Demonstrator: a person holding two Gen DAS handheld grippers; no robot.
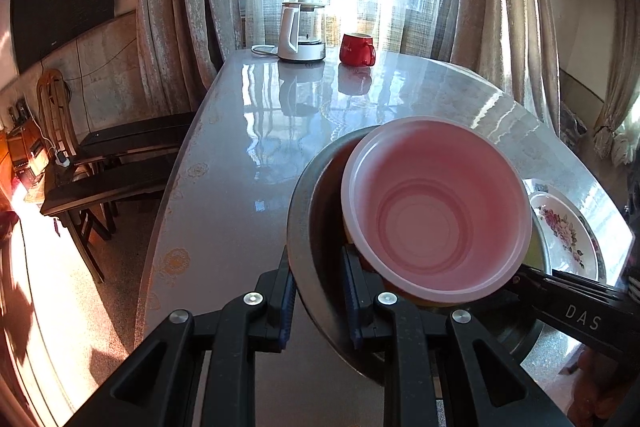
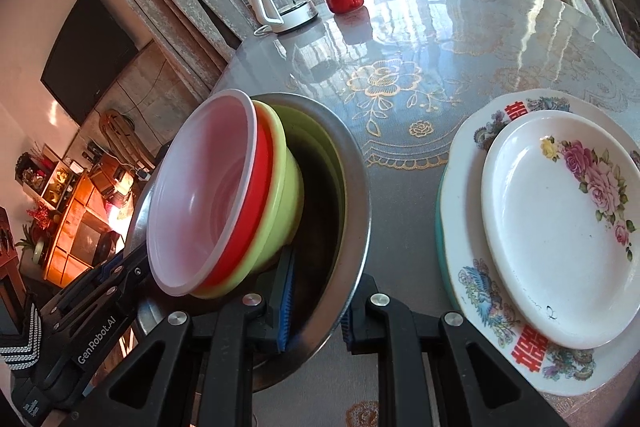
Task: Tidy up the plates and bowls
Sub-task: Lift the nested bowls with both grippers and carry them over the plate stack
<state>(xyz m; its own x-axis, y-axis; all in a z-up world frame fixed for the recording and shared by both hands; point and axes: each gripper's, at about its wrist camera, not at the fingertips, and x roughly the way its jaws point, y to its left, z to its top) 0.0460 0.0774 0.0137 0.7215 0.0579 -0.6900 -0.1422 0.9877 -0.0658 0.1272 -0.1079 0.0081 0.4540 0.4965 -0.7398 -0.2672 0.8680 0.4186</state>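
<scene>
My left hand-held gripper (image 1: 318, 301) and right hand-held gripper (image 2: 316, 307) each pinch the steel bowl (image 2: 352, 187) rim; I lift evenly so the 3 tilted nested bowls (image 2: 224, 203) stay in.

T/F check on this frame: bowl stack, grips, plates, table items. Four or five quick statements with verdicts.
1. Both grippers clamp the rim of the large metal bowl. True: left gripper and right gripper each have one of the fingers inside and one outside.
2. The translucent pink plastic bowl sits innermost in the stack. True.
3. The red plastic bowl lies under the light green plastic bowl. False: red nests inside green.
4. The small white floral plate sits in the metal bowl. False: it rests on a larger patterned plate.
5. The red mug stands beside a glass kettle. True.
</scene>
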